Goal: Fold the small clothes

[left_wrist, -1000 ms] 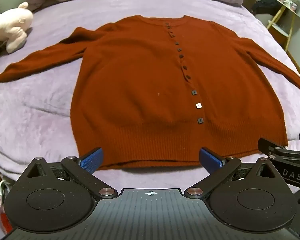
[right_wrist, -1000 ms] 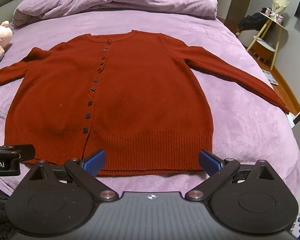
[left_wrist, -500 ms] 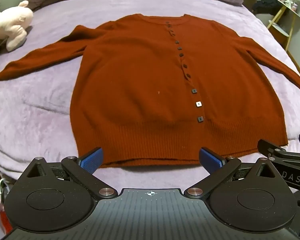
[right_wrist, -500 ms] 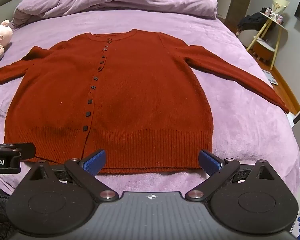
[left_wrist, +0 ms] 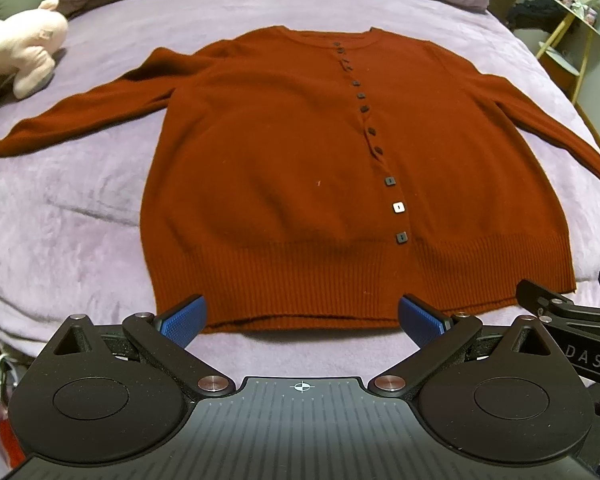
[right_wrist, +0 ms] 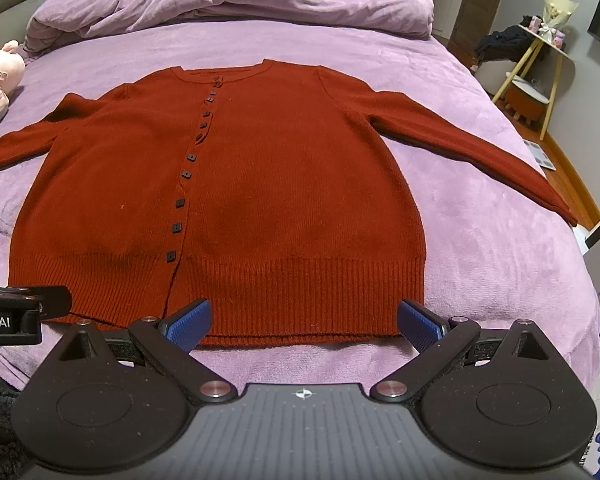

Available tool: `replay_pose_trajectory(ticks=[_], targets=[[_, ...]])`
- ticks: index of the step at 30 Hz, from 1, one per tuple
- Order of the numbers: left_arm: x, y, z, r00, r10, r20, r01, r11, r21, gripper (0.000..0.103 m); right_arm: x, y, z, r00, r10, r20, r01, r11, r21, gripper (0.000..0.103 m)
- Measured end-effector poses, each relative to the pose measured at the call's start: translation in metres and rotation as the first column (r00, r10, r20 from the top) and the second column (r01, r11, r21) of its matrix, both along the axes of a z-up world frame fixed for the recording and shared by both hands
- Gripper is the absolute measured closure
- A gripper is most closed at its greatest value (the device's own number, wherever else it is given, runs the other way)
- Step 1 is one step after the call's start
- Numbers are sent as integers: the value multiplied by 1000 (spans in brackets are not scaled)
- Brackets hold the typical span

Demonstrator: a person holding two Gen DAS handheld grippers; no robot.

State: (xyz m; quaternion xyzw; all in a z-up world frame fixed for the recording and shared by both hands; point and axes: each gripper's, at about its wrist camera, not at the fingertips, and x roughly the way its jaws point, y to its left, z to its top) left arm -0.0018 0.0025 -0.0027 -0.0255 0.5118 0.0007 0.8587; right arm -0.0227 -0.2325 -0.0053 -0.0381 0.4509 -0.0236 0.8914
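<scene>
A rust-red buttoned cardigan (left_wrist: 280, 168) lies flat and face up on the purple bed, both sleeves spread outward; it also shows in the right wrist view (right_wrist: 280, 200). My left gripper (left_wrist: 302, 316) is open and empty, hovering just before the left part of the ribbed hem. My right gripper (right_wrist: 304, 318) is open and empty, just before the right part of the hem. Each gripper shows at the edge of the other's view.
A pink plush toy (left_wrist: 20, 48) lies at the bed's far left. A bunched purple duvet (right_wrist: 228, 4) lies along the head of the bed. A yellow-legged side table (right_wrist: 540, 56) stands beyond the bed's right edge.
Both grippers have edged slightly forward toward the hem; the cardigan sits a little higher in the views. Jaws stay open.
</scene>
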Motion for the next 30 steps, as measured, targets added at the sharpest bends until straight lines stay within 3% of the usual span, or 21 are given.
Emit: replay_pose_trajectory(ticks=[30], targets=[[-1,1,-1,1000,2,-4,-2,1000,-6,0,-2,1,4,1000,0,6,-1,1000,1,4]])
